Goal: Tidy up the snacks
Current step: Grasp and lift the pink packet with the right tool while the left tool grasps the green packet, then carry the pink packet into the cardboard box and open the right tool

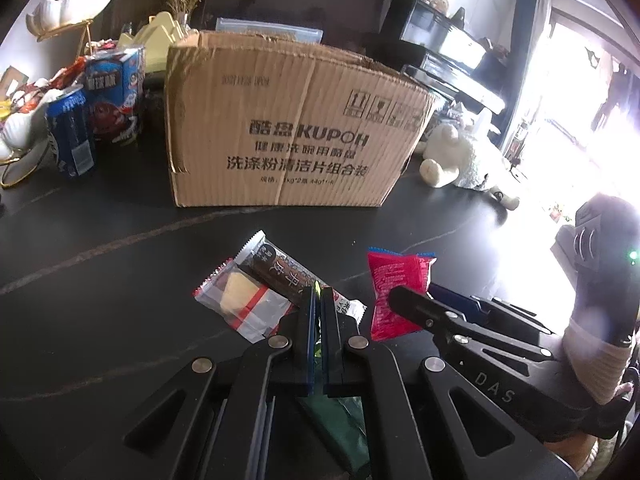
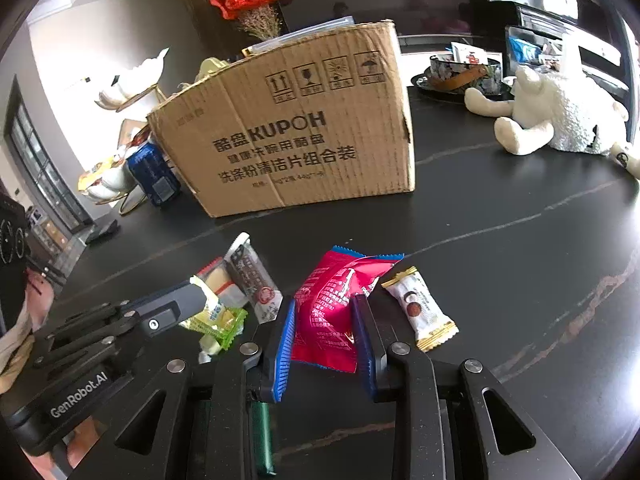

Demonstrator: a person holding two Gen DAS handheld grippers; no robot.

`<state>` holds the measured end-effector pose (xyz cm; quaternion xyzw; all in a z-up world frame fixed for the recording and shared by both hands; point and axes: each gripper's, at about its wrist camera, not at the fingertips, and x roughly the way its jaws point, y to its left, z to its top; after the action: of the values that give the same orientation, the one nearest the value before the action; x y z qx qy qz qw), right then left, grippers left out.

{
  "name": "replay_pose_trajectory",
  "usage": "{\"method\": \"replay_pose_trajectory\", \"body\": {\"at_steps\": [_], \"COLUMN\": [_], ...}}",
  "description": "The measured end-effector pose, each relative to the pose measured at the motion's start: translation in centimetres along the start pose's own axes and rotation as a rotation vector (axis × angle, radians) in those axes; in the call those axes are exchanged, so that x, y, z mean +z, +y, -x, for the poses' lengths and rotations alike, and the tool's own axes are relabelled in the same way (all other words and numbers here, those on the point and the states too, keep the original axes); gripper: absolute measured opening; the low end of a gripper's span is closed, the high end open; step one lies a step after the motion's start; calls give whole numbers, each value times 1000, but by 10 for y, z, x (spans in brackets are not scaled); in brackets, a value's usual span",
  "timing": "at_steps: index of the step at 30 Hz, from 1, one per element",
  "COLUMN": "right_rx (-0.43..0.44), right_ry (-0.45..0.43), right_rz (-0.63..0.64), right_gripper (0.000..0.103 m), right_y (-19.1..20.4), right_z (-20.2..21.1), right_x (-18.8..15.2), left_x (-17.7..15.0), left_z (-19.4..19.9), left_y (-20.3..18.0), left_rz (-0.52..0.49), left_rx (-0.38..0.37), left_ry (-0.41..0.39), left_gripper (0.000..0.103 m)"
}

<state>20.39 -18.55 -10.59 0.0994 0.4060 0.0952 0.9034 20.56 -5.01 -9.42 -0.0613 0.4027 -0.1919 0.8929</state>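
Snacks are lying on the dark table before the box, and I am gripping two.
My left gripper is tilting down, its fingers pressing together on a green packet; my right gripper, angled likewise just beside it, is pinching the red packet near a white candy.

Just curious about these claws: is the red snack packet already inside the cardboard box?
No, the red packet lies on the dark table in front of the cardboard box, between the right gripper's fingers.
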Motion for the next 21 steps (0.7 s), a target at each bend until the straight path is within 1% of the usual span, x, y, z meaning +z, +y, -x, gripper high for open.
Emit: {"method": "replay_pose_trajectory", "body": {"at_steps": [5,11,21], "right_rx": [11,15,36], "right_ry": [-12,-46,-95], "right_rz": [9,26,52], "right_gripper": [29,29,29], "right_y": [5,13,28], "right_z": [7,21,42], "right_x": [3,13,37], "left_x": [4,13,33], "left_z": [10,26,50], "left_y": [-2,-5,-4], "left_rz": [-5,-16,-15], "left_rx": [7,18,32], "left_ry": [-18,-55,-114], "left_gripper": [4,4,4]}}
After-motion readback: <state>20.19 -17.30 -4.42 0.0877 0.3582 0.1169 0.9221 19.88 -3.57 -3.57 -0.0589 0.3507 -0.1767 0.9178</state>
